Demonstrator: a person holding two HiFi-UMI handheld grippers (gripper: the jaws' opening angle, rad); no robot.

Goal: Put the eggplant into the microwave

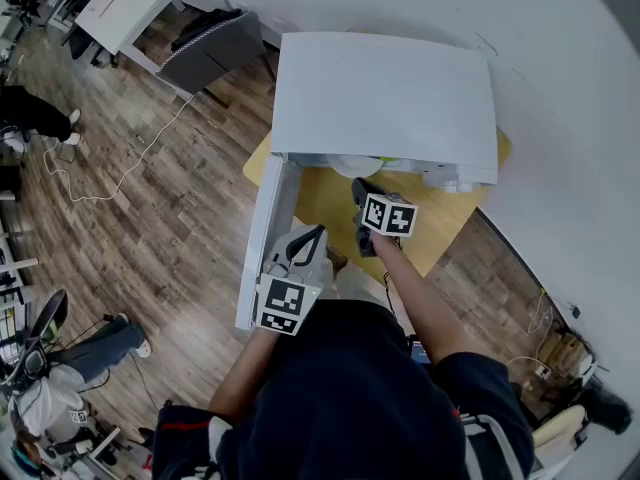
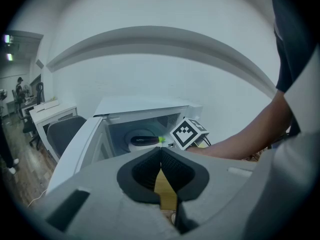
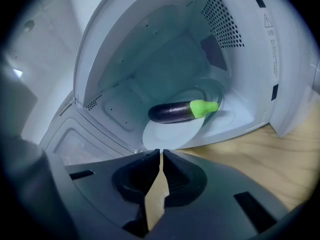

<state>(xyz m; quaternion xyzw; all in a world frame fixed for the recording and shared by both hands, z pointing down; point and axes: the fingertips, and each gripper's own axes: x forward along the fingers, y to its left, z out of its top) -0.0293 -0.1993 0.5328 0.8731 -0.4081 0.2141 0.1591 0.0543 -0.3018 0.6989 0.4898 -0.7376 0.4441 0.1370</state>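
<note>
Inside the microwave (image 3: 150, 59) the eggplant (image 3: 176, 111) lies on the plate (image 3: 167, 134) | our right gripper (image 3: 160, 152) just outside, jaws together, empty | our left gripper (image 2: 160, 153) likewise closed on nothing, near the open door (image 1: 264, 243), probably to shut it

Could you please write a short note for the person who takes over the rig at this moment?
Left gripper: shut, empty, near the open door.
Right gripper: shut, empty, in front of the microwave opening.
Eggplant: lying on the white plate inside the microwave.
Done: eggplant placed.
Left: perhaps only closing the door.
</note>
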